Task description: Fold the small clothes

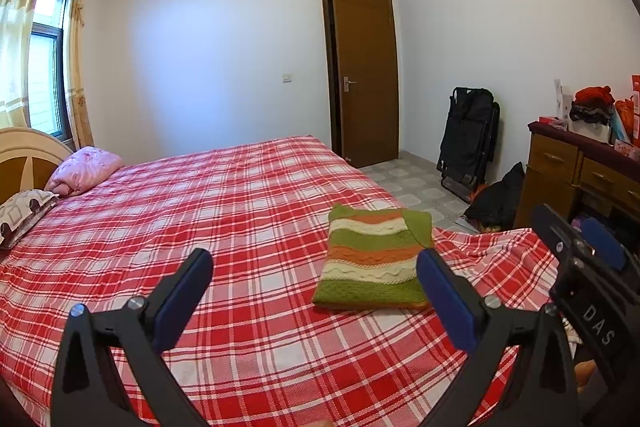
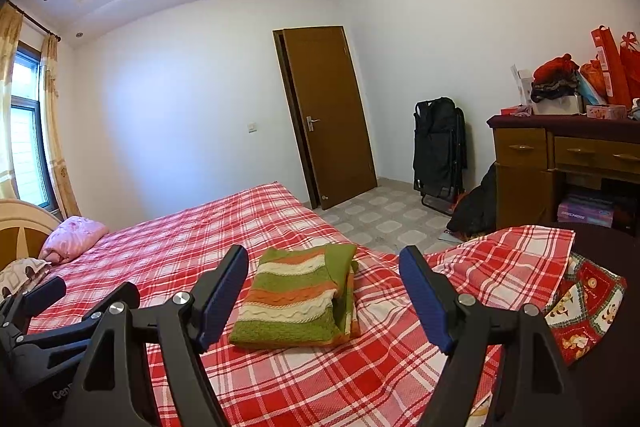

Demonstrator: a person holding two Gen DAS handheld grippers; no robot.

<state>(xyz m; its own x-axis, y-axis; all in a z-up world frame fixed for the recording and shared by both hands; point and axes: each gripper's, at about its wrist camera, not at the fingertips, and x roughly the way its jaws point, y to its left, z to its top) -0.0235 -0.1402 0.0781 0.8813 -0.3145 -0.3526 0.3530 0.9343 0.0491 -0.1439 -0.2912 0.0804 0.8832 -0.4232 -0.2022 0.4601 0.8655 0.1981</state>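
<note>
ahead of both open, empty tools on the bed (image 2: 280, 387), the folded sweater (image 2: 298, 301) lies lengthwise, nearer the right tool (image 2: 324, 269) than the left tool (image 1: 316, 269).

My left wrist camera sat low over the bed (image 1: 248, 195), looking along the left gripper (image 1: 316, 259) across the plaid cover toward the door (image 1: 366, 75) and far wall. My right wrist camera sat just beside it, facing much the same way along the right gripper (image 2: 324, 259). Both were close to the folded striped sweater (image 1: 372, 263), and shared it, the door, the folded black chair (image 2: 438, 151) and the dresser (image 2: 560, 163).
</note>
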